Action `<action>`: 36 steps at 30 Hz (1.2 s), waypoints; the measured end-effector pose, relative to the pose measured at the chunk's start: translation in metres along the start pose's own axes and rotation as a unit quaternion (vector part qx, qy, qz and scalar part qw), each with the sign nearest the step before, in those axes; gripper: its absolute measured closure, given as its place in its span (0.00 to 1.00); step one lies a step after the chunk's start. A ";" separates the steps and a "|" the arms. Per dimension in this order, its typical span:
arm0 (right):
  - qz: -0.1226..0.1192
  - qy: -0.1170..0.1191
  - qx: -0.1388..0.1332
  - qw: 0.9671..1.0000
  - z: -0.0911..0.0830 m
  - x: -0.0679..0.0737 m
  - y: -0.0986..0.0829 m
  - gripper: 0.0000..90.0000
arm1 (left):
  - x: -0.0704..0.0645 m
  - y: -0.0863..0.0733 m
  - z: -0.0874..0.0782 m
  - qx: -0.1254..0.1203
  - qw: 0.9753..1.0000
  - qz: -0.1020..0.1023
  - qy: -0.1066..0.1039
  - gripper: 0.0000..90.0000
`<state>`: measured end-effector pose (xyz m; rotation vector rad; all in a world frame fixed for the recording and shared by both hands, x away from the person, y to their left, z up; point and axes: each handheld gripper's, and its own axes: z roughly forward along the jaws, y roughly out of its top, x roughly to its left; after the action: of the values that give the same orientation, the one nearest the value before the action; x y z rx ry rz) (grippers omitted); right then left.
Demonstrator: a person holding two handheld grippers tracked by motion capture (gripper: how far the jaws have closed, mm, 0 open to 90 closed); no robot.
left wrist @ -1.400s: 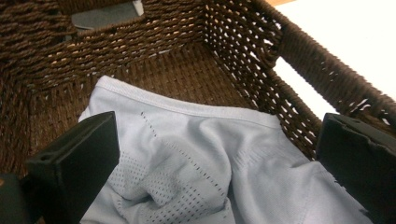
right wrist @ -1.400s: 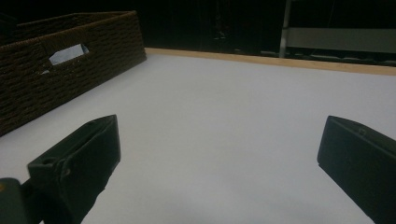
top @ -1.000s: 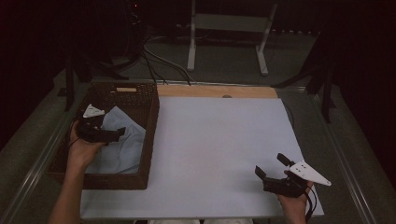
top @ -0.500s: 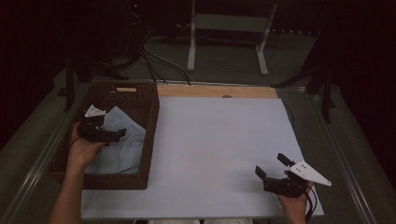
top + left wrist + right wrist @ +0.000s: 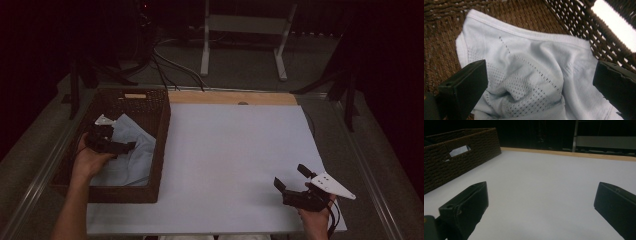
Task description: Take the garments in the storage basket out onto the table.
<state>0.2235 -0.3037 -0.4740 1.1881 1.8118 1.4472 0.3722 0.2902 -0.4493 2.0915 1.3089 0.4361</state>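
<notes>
Pale blue garment (image 5: 524,75) lies crumpled in wicker basket (image 5: 150,107), long axis along basket's length. Left gripper (image 5: 127,146) spread above it. Right gripper (image 5: 290,177) spread over white tabletop (image 5: 225,150). Room dark.

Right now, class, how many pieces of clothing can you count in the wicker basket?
1: a pale blue garment lies crumpled in the basket, beneath the open left gripper. More could be hidden under it.

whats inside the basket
A pale blue garment with perforated panels lies crumpled in the basket, and the left tool sits over it with jaws open. Bare wicker shows beside the cloth; whatever lies under it is covered.
</notes>
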 end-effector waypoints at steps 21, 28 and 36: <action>0.001 0.000 -0.001 1.000 0.000 -0.001 0.000 0.00 | 0.002 -0.003 0.013 0.052 0.998 0.001 -0.025 0.01; 0.002 0.000 -0.002 1.000 0.000 -0.002 0.000 0.00 | 0.001 -0.005 0.017 0.074 0.997 0.001 -0.034 0.01; 0.005 0.000 -0.003 1.000 0.000 -0.002 0.000 0.00 | -0.001 -0.006 0.021 0.106 0.994 -0.001 -0.038 0.02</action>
<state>0.2244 -0.3055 -0.4741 1.1959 1.8020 1.4568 0.3796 0.2847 -0.4693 2.2565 1.3624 0.2229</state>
